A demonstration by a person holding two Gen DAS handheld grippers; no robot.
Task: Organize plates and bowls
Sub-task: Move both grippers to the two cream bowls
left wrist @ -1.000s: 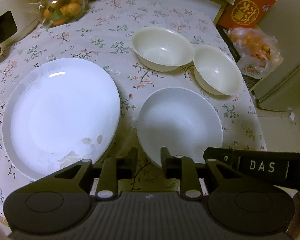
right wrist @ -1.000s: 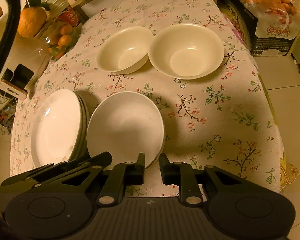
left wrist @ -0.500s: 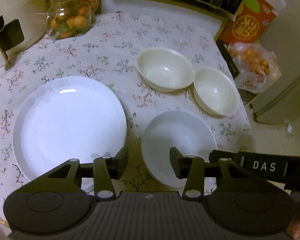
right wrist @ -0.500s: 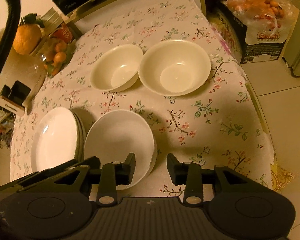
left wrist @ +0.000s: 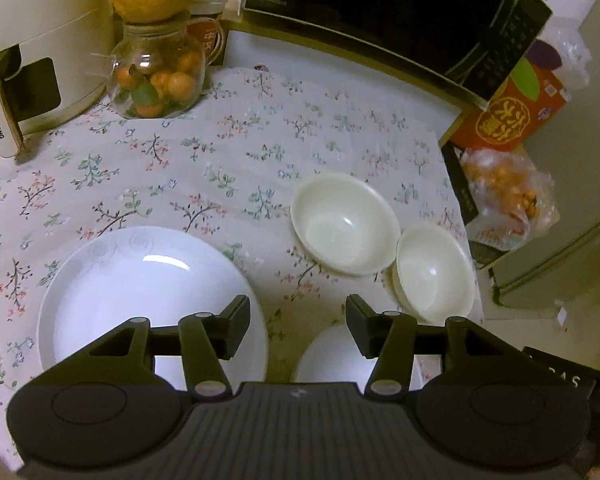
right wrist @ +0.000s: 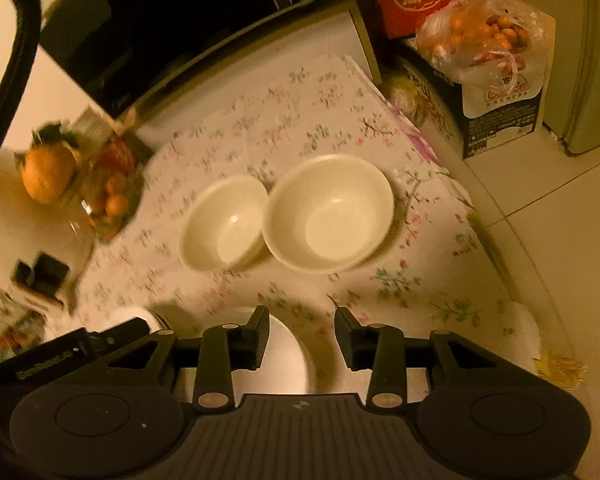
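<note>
Two bowls sit touching at the far right of the tabletop (left wrist: pixel 228 168): the big bowl (right wrist: pixel 329 212) and the small bowl (right wrist: pixel 223 227). My left gripper (left wrist: pixel 298 330) and right gripper (right wrist: pixel 302 338) both hover with fingers spread, grasping nothing. I judge nesting comes next: pinch the small bowl's near rim, lift it level, and lower it centred into the big bowl. The plate (left wrist: pixel 148 300) and dish (left wrist: pixel 332 356) lie below.

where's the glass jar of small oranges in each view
Left wrist: glass jar sits upper left, on the table beside the white appliance, with a big yellow fruit on top.
Right wrist: the jar is at the left edge, blurred.
Shared landmark: the two cream bowls touching side by side.
</note>
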